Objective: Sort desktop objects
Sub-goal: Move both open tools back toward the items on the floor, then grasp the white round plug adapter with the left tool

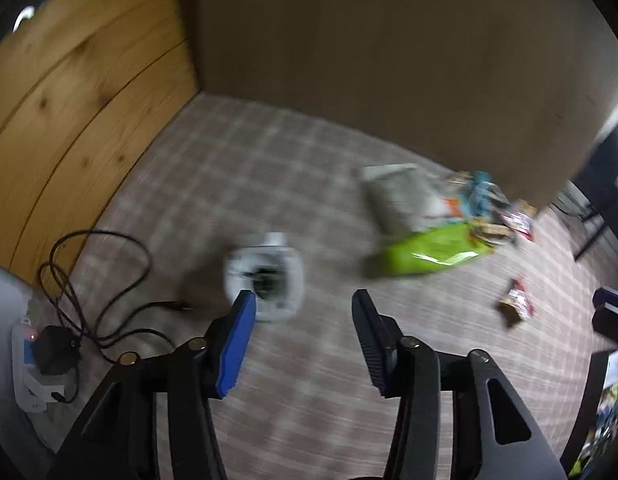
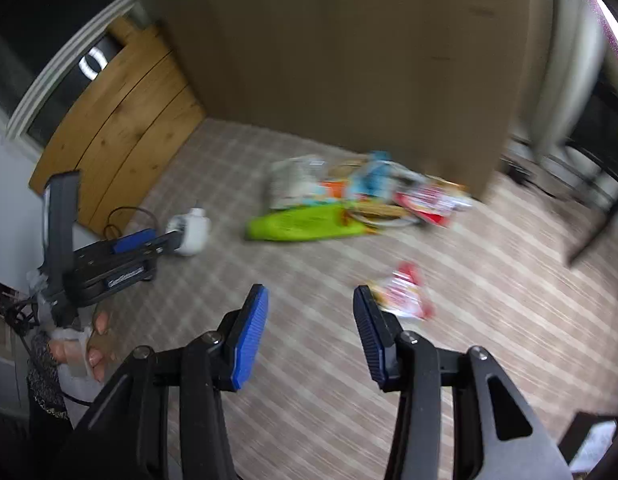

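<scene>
Checked tablecloth [image 1: 293,184] under both my grippers: left gripper [image 1: 303,332] and right gripper [image 2: 311,328] hang open, empty. White holder [image 1: 265,280] lies ahead of the left; snack packets [image 2: 349,204] pile by the cardboard box [image 2: 349,40].

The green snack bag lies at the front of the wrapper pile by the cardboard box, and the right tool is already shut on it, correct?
Not quite. The green snack bag does lie at the front of the pile by the cardboard box, but the right tool is open and empty, well short of it, as the right wrist view shows.
</scene>
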Demonstrator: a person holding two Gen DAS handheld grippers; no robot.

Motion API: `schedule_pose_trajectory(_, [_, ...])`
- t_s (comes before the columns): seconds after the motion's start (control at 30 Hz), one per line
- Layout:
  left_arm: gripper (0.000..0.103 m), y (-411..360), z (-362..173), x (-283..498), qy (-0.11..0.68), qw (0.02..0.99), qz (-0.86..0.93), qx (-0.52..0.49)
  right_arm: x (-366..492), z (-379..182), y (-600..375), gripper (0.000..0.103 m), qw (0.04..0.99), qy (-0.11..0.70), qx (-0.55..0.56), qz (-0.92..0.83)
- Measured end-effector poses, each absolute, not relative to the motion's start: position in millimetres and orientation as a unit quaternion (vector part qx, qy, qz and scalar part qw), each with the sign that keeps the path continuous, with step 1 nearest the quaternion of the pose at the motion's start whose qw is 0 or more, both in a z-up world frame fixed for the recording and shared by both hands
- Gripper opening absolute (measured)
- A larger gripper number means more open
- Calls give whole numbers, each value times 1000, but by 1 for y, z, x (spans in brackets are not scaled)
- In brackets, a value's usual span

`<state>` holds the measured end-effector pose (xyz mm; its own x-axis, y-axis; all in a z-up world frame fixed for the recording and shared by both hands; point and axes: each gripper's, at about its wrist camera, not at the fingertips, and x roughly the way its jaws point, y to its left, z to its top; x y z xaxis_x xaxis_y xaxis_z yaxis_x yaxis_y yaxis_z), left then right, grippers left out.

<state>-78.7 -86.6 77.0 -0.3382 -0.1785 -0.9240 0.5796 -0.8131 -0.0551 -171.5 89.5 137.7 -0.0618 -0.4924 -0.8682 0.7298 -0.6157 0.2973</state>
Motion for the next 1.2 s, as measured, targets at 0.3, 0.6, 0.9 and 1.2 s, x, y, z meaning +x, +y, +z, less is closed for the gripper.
schedule_pose_trajectory(0.3, [29,-138,43,-76,234,229,-774,542,-144,111,13,43,444,146,552,-690])
schedule_pose_trajectory(0.6, [23,-142,22,-85,255,207,-769,549,-148,108,10,43,435,139,558,-693])
schedule_pose_trajectory(0.9, [19,-127,27,-81,273,198,-773,537,-159,104,32,43,414,125,568,-701])
schedule_pose_trajectory(1.2, [19,-48,64,-99,230,137,-803,533,-176,107,109,43,377,85,573,-723])
